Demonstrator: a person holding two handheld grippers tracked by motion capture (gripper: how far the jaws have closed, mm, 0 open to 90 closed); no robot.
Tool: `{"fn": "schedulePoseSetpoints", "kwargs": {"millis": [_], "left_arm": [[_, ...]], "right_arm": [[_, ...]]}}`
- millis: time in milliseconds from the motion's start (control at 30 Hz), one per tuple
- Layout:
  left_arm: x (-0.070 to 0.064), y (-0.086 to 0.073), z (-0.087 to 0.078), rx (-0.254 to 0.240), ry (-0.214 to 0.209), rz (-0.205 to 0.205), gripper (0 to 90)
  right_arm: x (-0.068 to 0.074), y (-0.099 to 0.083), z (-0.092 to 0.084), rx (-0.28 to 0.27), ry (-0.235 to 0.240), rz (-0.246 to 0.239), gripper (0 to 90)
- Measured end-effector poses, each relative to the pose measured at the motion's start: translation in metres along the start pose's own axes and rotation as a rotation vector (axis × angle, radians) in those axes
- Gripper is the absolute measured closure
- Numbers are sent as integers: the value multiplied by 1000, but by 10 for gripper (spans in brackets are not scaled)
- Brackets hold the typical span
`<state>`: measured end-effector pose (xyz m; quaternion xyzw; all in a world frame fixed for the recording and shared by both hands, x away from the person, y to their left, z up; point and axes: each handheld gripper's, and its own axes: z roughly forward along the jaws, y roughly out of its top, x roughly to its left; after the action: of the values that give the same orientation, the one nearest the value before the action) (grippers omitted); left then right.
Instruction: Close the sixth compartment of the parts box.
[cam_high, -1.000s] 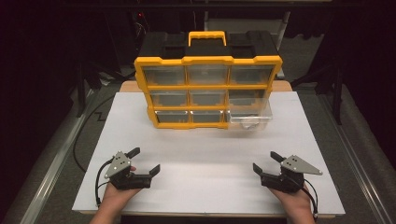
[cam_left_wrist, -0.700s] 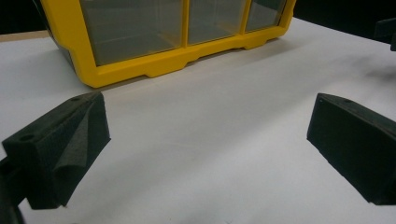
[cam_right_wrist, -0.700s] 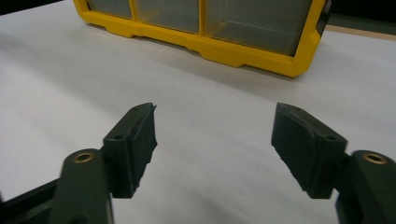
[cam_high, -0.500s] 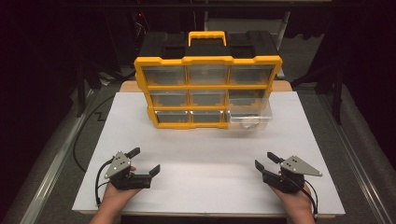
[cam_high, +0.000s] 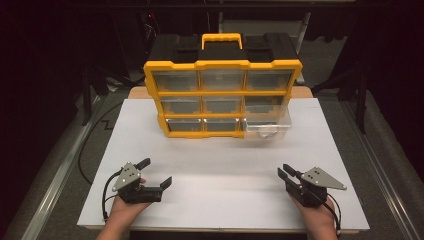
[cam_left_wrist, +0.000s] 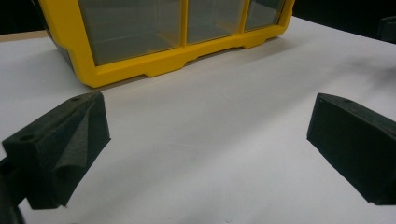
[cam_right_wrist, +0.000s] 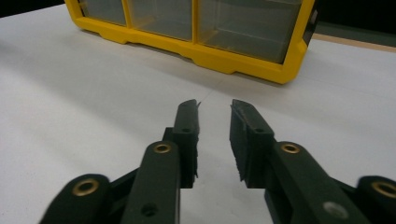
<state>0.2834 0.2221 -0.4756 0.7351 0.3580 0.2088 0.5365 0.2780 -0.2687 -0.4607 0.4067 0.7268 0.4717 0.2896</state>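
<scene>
Left gripper (cam_high: 153, 172) — near the front left corner of the white board (cam_high: 220, 165), held in the left hand (cam_high: 122, 210); jaws spread wide, nothing between them, only bare board. In the left gripper view the two black pads (cam_left_wrist: 65, 149) stand far apart, the organiser's yellow base ahead of them.

Organiser (cam_high: 222, 97) — yellow frame, black top, yellow handle (cam_high: 221, 40), nine clear drawers in three rows; upright at the back middle of the board, well apart from both grippers. Bottom-right drawer (cam_high: 267, 127) pulled out toward the front; a small pale item lies inside, too blurred to identify.

Right gripper (cam_high: 286, 173) — near the front right corner, held in the right hand (cam_high: 320, 220); jaws have just been closing, now a narrow gap remains, nothing between them. Fingertips (cam_right_wrist: 189, 121) point toward the organiser's lower corner.
</scene>
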Motion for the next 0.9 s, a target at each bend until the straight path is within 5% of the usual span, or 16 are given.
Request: {"fn": "schedulePoseSetpoints", "kwargs": {"millis": [267, 900], "left_arm": [[-1, 0, 0, -3, -2, -2, 4], [0, 0, 1, -4, -9, 5, 4]], "right_arm": [[2, 1, 0, -1, 0, -18, 900], [17, 6, 27, 9, 83, -30, 900]]}}
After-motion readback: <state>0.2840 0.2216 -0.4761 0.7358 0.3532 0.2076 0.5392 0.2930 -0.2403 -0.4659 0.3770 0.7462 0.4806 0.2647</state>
